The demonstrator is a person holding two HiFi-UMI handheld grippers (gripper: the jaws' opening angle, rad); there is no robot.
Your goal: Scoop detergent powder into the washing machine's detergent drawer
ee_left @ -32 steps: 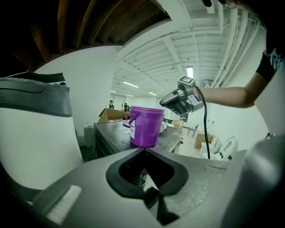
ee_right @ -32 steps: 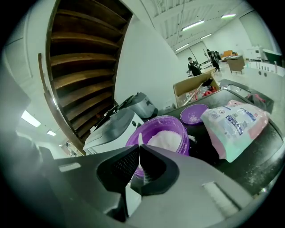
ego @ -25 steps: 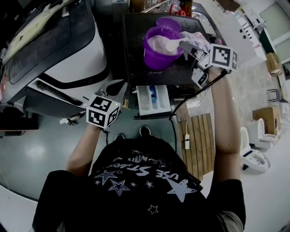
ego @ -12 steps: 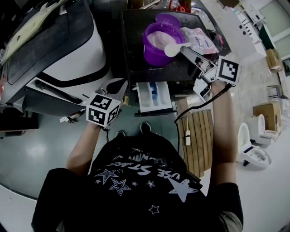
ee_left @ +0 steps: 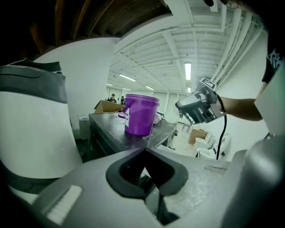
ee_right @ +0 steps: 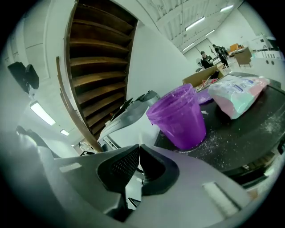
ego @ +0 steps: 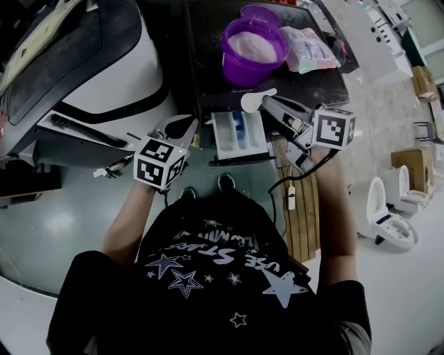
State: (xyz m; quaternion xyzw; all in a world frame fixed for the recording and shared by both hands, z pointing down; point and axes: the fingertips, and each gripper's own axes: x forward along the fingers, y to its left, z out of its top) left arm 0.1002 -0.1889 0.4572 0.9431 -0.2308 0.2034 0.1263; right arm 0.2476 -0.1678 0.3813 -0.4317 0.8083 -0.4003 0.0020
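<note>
A purple bucket (ego: 253, 45) of white powder stands on the black washer top (ego: 208, 76); it also shows in the right gripper view (ee_right: 178, 118) and the left gripper view (ee_left: 140, 113). The white detergent drawer (ego: 239, 135) is pulled out below the top's front edge. My right gripper (ego: 269, 105) (ee_right: 137, 162) is shut on a white scoop (ego: 255, 101), whose bowl hangs over the drawer's far right corner. My left gripper (ego: 182, 126) (ee_left: 144, 153) hangs shut and empty just left of the drawer.
A detergent bag (ego: 309, 48) (ee_right: 238, 95) and a purple lid (ego: 260, 14) lie beside the bucket. A large black-and-white machine (ego: 90, 76) fills the left. A wooden slatted board (ego: 305, 215), a power strip (ego: 290, 201) and a white toilet (ego: 385, 218) are at the right.
My right gripper has carried the scoop out of the bucket and down toward me, to the drawer's far end. The left gripper has stayed in place.
</note>
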